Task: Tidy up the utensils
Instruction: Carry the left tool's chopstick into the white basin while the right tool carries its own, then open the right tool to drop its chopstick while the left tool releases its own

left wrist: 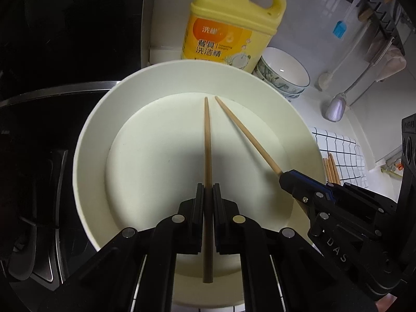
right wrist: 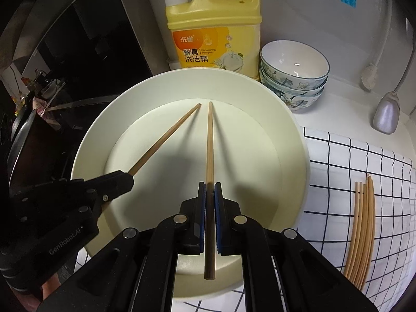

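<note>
Chopsticks, two of them, are held over a large round white plate, one in each gripper. The left gripper is clamped tight on one chopstick, which runs straight between its jaws with its thin tip above the plate's far side. The right gripper is likewise closed on a second chopstick, and the two tips nearly meet above the plate without touching. Right of the plate, a bundle of about five more chopsticks lies on a white cloth with a dark grid. Behind the plate stand one yellow detergent jug and a stack of three patterned bowls. Farther right of the plate, one metal spoon hangs against the wall.
</note>
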